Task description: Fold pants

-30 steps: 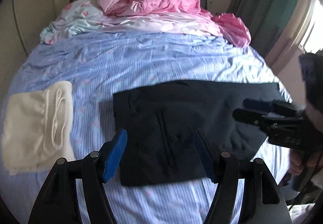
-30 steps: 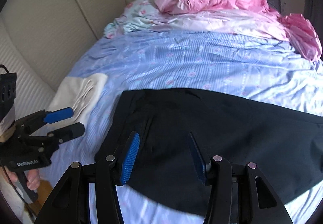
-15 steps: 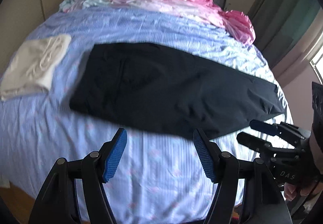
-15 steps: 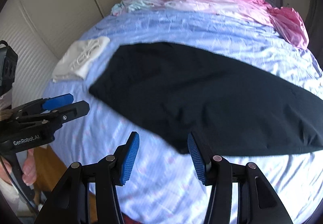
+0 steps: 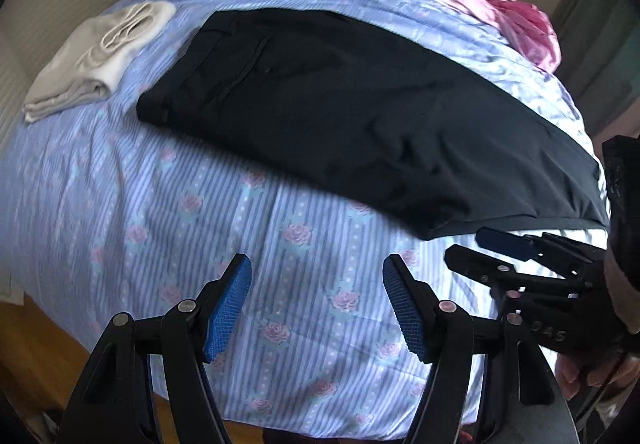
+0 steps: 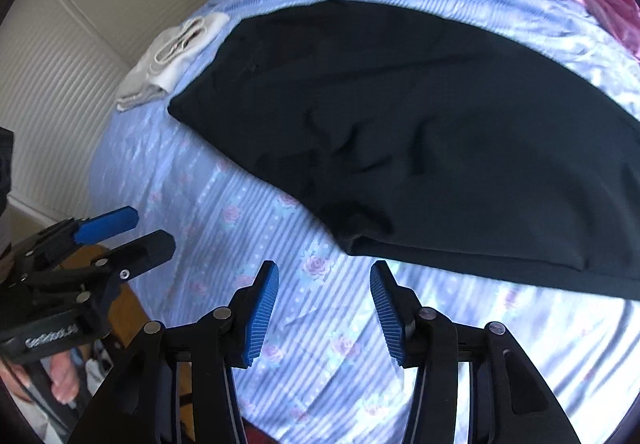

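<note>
Side by side, left tongs (image 5: 316, 300) and right tongs (image 6: 324, 308) hover spread above bedsheet (image 5: 280, 244), near pants (image 5: 360, 103).

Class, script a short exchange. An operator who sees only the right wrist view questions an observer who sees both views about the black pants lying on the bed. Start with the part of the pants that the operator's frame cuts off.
Operator: My frame cuts the pants off on the right. Where do they end?
Observer: In the left wrist view, the black pants end near the right edge of the bed.
Operator: How does my gripper sit relative to that end?
Observer: From the side, the right gripper is open. Its tips sit just below the pants' lower corner and hold nothing.
</note>
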### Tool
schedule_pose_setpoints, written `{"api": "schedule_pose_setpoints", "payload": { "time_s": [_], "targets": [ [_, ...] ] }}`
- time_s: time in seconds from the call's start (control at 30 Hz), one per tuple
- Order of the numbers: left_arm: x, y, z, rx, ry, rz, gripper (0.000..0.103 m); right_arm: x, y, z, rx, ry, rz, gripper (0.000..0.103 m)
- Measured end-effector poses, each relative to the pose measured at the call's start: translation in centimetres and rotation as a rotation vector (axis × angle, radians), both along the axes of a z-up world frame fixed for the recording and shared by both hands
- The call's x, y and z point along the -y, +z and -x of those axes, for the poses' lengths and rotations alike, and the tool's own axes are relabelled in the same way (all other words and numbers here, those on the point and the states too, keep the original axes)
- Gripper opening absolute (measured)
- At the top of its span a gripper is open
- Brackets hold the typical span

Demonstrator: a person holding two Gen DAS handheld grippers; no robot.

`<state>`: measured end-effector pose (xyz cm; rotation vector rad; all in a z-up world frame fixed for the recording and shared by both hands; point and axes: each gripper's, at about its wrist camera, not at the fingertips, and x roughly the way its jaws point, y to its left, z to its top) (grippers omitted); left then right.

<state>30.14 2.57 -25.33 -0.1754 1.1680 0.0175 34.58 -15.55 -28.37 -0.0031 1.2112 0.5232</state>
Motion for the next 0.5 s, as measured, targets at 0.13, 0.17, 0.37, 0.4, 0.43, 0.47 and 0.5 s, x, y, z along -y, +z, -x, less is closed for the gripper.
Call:
{"api": "schedule_pose_setpoints", "payload": {
  "time_s": [0.13,0.17,0.37,0.4,0.43,0.47,0.5],
  "targets": [
    [-0.2,-2.0,-0.4,-0.025,0.050,-0.013,0.068,-0.5,-1.8,-0.9,-0.003,0.013,-0.001,0.046],
    [-0.2,-2.4,-0.5,-0.031,0.060,-0.012,0.068,-0.6,-2.1,-1.2,-0.001,0.013,0.000,0.046],
    [-0.4,-3.2,-0.9,-0.049,0.113,0.006,0.068,-0.8,-3.6,-2.5,-0.011,0.005,0.023,0.046],
    [-0.4,-3.1,-0.9,-0.046,0.117,0.008,0.068,-0.8,-3.9,-2.7,-0.018,-0.006,0.032,0.046],
    [-0.4,-3.0,-0.9,-0.045,0.119,0.006,0.068,-0.7,-4.2,-3.0,-0.023,-0.014,0.034,0.046],
    [-0.4,-2.9,-0.9,-0.045,0.119,0.003,0.068,-0.7,-4.3,-3.1,-0.024,-0.018,0.030,0.043],
    [-0.4,-2.9,-0.8,-0.043,0.119,0.001,0.069,-0.9,-4.2,-3.3,-0.018,-0.020,0.031,0.041]
  ]
}}
